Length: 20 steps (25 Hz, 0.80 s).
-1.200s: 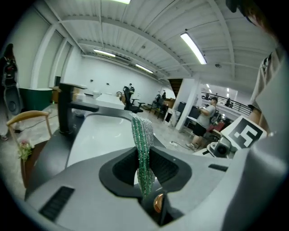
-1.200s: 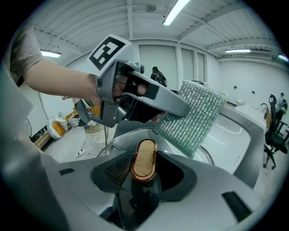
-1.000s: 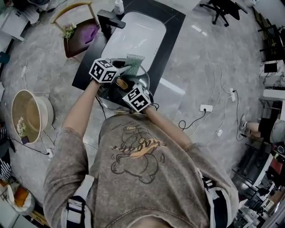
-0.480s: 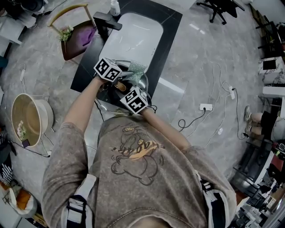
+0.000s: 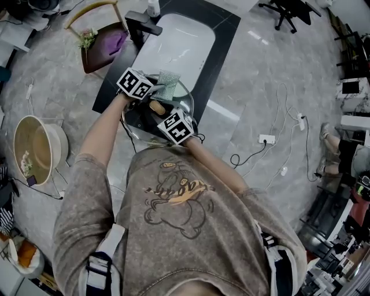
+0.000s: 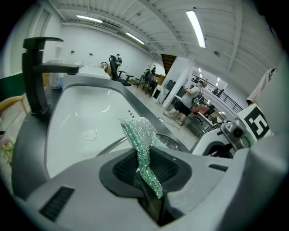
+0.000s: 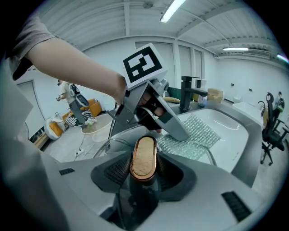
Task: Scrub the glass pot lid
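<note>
1. the floor is pale grey veined stone; in the head view a round beige tub stands on it at 9 o'clock, and a wooden chair with a purple seat at 11 o'clock.
2. at 12 o'clock a dark counter holds a white sink, with a black faucet at the sink's left end.
3. left gripper, just below the sink: its jaws are closed on a green mesh scrub cloth, whose free end overlaps the lid's far edge.
4. the glass pot lid is at 11 o'clock near centre, at the counter's near end, between the two grippers.
5. right gripper: its jaws are clamped on the lid's oval copper-coloured knob.
6. the person's torso fills 6 o'clock and hides the floor there.
7. at 3 o'clock a white power strip and loose cables lie on the floor; a black office chair stands at 1 o'clock.
</note>
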{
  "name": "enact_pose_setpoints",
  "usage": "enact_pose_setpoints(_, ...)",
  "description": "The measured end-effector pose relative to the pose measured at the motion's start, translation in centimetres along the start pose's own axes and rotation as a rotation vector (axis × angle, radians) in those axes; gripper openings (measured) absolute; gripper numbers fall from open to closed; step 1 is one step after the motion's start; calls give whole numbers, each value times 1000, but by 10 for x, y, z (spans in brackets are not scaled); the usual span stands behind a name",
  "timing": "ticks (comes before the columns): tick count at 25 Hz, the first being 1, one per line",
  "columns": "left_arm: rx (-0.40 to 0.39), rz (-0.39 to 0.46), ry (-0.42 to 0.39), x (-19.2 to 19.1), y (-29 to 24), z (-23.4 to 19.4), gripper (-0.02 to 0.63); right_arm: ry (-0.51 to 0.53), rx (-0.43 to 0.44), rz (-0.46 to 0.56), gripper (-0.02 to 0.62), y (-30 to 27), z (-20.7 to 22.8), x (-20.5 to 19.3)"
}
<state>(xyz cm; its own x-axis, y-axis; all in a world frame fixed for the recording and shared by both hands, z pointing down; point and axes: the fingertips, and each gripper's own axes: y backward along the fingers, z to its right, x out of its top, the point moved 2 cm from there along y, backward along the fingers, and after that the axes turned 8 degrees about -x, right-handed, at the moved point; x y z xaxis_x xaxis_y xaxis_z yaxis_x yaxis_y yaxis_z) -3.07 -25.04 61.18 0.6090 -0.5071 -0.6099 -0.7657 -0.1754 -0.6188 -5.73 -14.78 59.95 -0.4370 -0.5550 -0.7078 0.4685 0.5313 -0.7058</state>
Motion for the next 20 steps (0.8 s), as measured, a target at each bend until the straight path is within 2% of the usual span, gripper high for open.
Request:
enact_pose_setpoints(4,83,-2,51,-17,22,-18,78,-1,4,-5,192,0,1,-1)
enact_pose_setpoints(8,158,-9,38,-28,48,-23,78,-4,10,-11,192,-3,1,-1)
enact_pose_setpoints(13,241,-19,59,-51,72,-18,78,-18,40,-33,192,-3,-1,0)
enact_pose_setpoints(20,347,-71,146,-88,89,4,78,-14,59,-39,193,-3,0,1)
